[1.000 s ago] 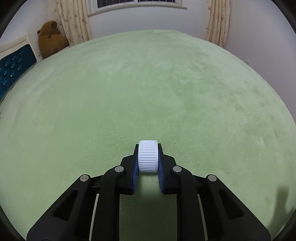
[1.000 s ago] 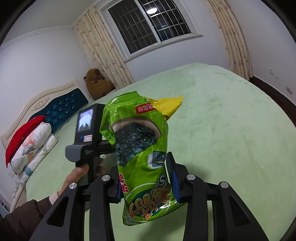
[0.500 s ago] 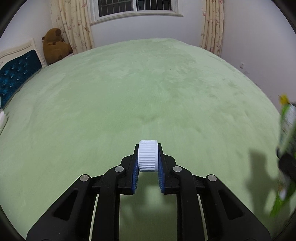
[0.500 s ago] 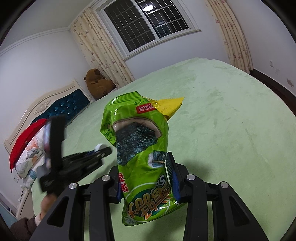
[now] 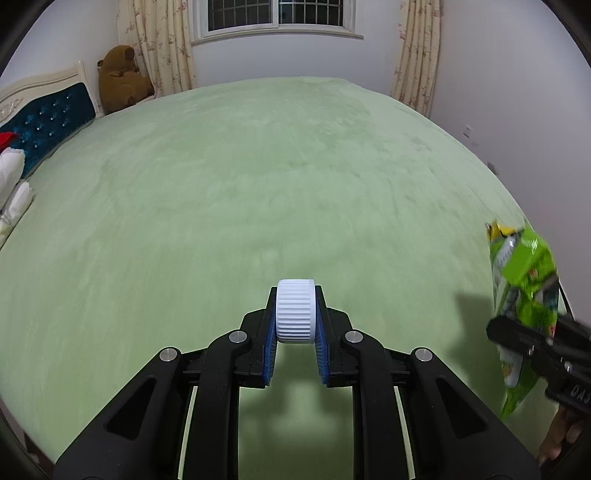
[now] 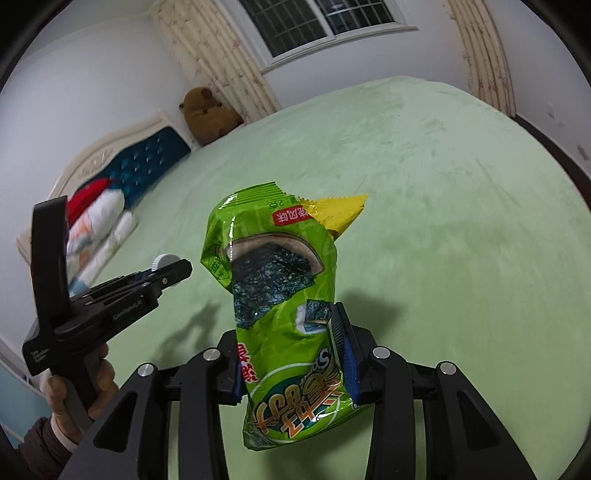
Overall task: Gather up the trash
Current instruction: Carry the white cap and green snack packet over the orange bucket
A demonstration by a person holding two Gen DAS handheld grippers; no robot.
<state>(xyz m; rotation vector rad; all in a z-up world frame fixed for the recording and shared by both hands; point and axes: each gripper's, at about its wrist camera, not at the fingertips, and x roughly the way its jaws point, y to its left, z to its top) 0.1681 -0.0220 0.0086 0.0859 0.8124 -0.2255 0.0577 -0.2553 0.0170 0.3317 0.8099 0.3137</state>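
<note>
A white ribbed bottle cap (image 5: 296, 316) is pinched between the blue pads of my left gripper (image 5: 296, 325), which is shut on it above the green bed cover (image 5: 280, 192). My right gripper (image 6: 293, 354) is shut on a green seaweed snack bag (image 6: 275, 295); a yellow wrapper (image 6: 340, 208) pokes out behind the bag's top. In the left wrist view the green snack bag (image 5: 524, 295) and the right gripper (image 5: 535, 345) show at the right edge. In the right wrist view the left gripper (image 6: 166, 271) with the bottle cap (image 6: 162, 261) hangs at the left, held by a hand (image 6: 79, 402).
A wide bed with a green cover (image 6: 424, 184) fills both views. A blue tufted headboard (image 5: 48, 122), pillows (image 6: 99, 229) and a brown plush bear (image 5: 123, 79) lie at the far left. Curtains (image 5: 415, 48) and a barred window (image 5: 280, 13) stand behind.
Both grippers have drawn back across the bed, each keeping its load. The right gripper with the snack bag has come into the left wrist view at the right edge.
</note>
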